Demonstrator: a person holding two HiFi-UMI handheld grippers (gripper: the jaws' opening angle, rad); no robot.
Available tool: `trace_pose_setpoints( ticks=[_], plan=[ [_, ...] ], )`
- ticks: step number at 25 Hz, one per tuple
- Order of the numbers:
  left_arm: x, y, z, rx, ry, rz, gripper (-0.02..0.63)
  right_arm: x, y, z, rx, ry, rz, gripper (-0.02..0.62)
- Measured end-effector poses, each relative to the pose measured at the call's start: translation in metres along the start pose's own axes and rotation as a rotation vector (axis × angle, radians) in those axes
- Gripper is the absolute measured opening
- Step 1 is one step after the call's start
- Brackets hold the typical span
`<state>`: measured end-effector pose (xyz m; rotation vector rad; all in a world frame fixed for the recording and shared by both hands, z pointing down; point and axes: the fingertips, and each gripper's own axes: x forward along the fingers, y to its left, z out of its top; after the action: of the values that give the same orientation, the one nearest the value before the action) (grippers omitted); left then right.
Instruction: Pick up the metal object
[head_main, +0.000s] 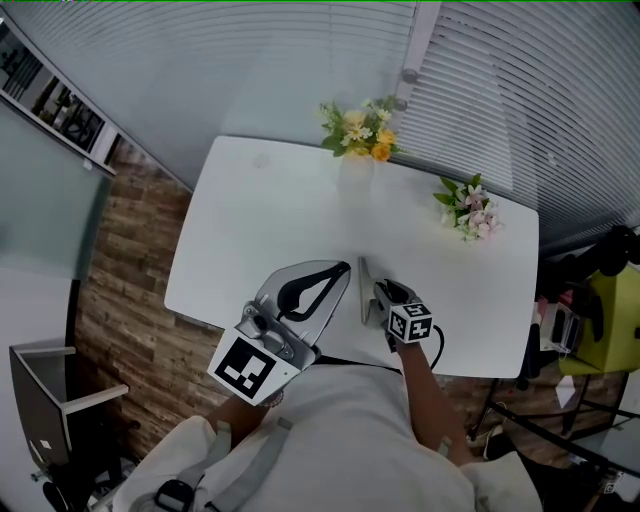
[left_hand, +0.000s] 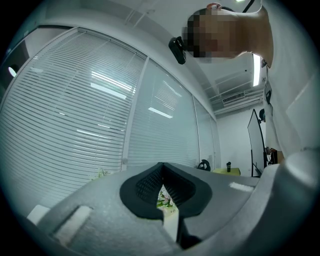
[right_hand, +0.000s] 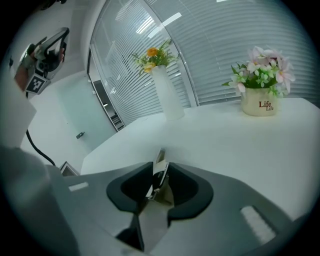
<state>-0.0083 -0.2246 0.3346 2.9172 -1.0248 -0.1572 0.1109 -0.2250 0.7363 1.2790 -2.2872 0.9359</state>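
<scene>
The metal object is a thin flat grey strip standing on edge over the near part of the white table. My right gripper is shut on it. In the right gripper view the strip sits upright between the dark pads of that gripper. Whether the strip touches the table I cannot tell. My left gripper is raised to the left of it, shut and holding nothing. Its camera looks up past its jaws at the window blinds.
A tall white vase of yellow flowers stands at the table's far edge. A small pot of pink flowers sits at the far right. A yellow-green chair is right of the table.
</scene>
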Motion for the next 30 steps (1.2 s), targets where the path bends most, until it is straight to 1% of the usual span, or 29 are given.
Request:
trace_pose_setpoints(
  ticks=[11,20,25,30],
  plan=[
    [-0.007,0.0,0.001,0.003,-0.003,0.008,0.005,-0.001,0.008,0.004,0.017,-0.02,0.021,0.071],
    [-0.011,-0.002,0.002,0.004,-0.005,0.009,0.005,-0.005,0.026,0.016,0.071,-0.074,0.07,0.011],
    [-0.012,-0.004,0.002,0.006,-0.008,0.01,0.005,-0.006,0.029,0.017,0.066,-0.084,0.072,0.011],
    [-0.014,-0.006,0.003,0.011,-0.009,0.013,0.005,-0.013,0.033,0.027,0.046,-0.11,0.074,0.011]
  ],
)
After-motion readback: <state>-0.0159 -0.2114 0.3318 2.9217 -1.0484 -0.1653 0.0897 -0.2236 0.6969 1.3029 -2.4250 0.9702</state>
